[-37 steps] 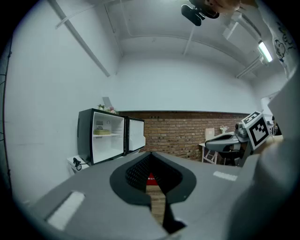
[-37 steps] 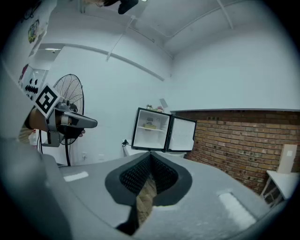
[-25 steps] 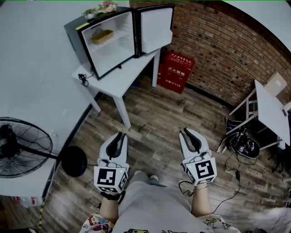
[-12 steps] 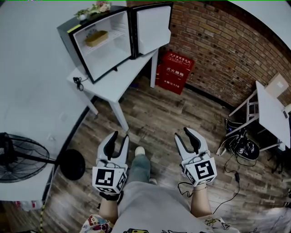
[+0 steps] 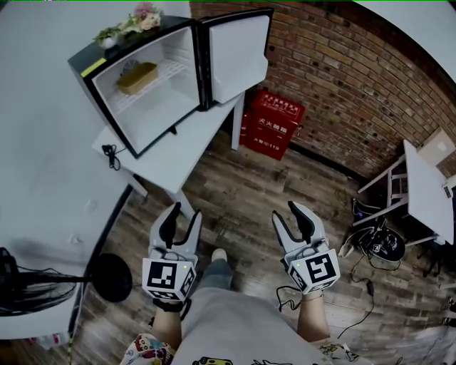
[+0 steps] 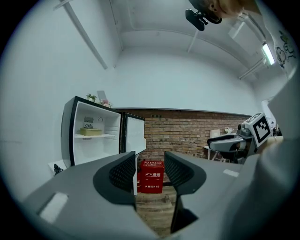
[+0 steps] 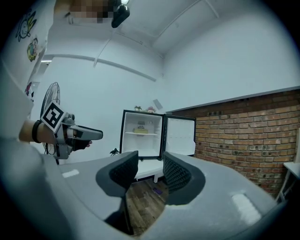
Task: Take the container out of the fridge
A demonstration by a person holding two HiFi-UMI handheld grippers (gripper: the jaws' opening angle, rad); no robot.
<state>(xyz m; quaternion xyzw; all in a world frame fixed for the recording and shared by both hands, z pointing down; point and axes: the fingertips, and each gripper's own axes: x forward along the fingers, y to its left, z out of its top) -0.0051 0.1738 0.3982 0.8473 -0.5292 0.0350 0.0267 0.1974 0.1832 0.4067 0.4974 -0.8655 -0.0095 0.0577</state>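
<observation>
A black mini fridge [image 5: 91,63] stands on a white table [image 5: 182,153] with its door [image 5: 239,50] swung open to the right. A low yellowish container [image 5: 137,77] sits on the upper wire shelf; it also shows in the left gripper view [image 6: 90,132] and the right gripper view [image 7: 140,131]. My left gripper [image 5: 185,212] and right gripper [image 5: 285,211] are held level side by side over the wooden floor, well short of the fridge. Their jaws have just been opening and nothing is between them. Each is open [image 6: 149,161] [image 7: 150,161].
Potted flowers [image 5: 135,18] sit on the fridge top. A red box [image 5: 273,121] stands against the brick wall [image 5: 342,71], right of the table. A fan base [image 5: 112,276] is on the floor at left. At right are a white table [image 5: 427,192] and cables with a bag [image 5: 381,242].
Both grippers' jaws went from nearly shut to open. The fridge and its table have grown larger and nearer in the head view as the person stepped forward.
</observation>
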